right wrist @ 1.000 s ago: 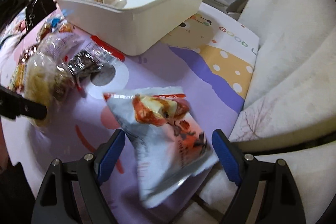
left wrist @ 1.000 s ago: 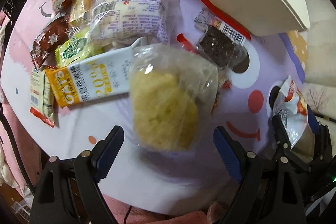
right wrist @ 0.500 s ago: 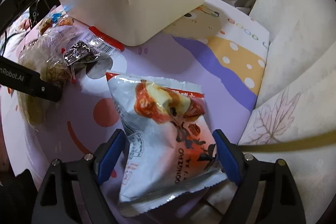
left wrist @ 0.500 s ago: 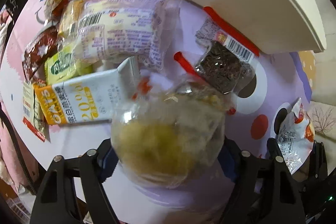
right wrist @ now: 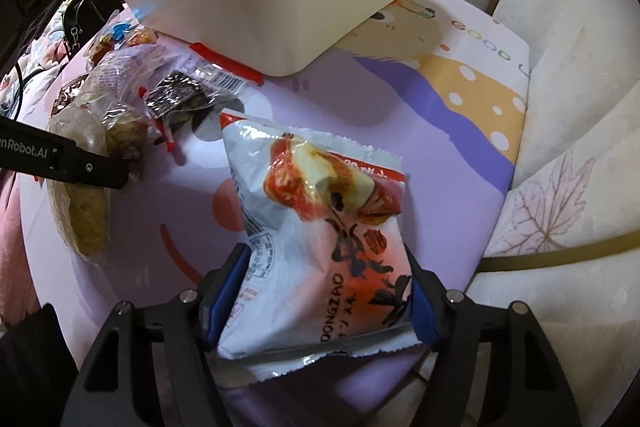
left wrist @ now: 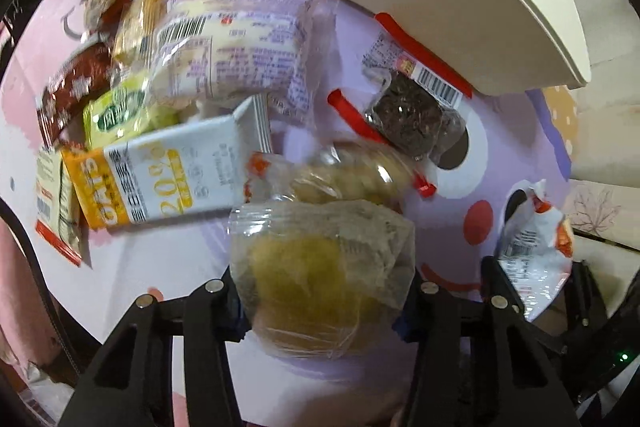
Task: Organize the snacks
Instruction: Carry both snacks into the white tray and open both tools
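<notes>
Now the left tongs (left wrist: 320,301) clamp a clear bagged yellow cake (left wrist: 316,279), right tongs (right wrist: 326,301) clamp a white snack packet (right wrist: 320,251).

Left gripper (left wrist: 320,301), right gripper (right wrist: 324,301): both clamped on load.

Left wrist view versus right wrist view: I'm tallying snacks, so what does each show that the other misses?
Only the left wrist view shows the oats packet and green packet. Only the right shows the bin's inside and the cushion. Both show the yellow cake in the left gripper, the white-red bag in the right gripper, and the dark snack.
</notes>
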Demonstrator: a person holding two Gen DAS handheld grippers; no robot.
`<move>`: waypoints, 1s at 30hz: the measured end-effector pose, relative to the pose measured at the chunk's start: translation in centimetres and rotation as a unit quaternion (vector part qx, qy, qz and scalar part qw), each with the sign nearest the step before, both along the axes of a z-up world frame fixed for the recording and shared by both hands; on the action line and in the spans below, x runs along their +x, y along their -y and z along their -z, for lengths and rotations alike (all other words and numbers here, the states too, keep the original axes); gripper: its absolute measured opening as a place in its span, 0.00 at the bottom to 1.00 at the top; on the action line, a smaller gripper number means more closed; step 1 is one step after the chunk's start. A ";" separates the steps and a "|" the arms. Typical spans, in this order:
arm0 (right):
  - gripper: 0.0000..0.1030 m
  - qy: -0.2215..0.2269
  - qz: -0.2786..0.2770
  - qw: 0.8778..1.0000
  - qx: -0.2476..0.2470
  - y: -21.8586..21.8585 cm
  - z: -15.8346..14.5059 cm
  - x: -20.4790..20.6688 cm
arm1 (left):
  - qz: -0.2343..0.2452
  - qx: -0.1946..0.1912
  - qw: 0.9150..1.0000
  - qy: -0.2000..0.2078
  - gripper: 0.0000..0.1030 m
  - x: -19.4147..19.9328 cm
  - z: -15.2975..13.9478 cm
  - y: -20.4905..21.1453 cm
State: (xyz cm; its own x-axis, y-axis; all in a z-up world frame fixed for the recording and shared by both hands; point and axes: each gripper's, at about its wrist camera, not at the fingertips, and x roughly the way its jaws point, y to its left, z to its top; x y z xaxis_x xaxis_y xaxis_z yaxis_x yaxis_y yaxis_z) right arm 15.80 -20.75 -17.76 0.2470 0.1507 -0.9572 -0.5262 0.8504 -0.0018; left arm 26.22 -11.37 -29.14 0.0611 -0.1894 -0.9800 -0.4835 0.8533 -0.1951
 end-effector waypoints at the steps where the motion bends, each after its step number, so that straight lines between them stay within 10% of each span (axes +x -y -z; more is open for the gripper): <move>1: 0.69 -0.005 0.001 1.000 0.004 -0.1 0.0 -0.1 | 0.001 -0.002 1.000 0.000 0.48 0.0 0.0 0.0; 30: 0.67 -0.085 -0.039 0.989 0.110 -5.0 -3.7 -3.4 | -0.001 0.053 0.995 0.086 0.48 -7.6 -11.4 -7.5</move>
State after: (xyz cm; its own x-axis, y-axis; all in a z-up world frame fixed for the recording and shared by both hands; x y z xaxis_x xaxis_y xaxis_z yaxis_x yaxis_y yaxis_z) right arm 12.45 -15.76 -14.03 0.0647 0.3732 -0.9255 -0.5667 0.7771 0.2738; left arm 18.58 -3.92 -17.72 0.2306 -0.0855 -0.9693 -0.4525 0.8724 -0.1847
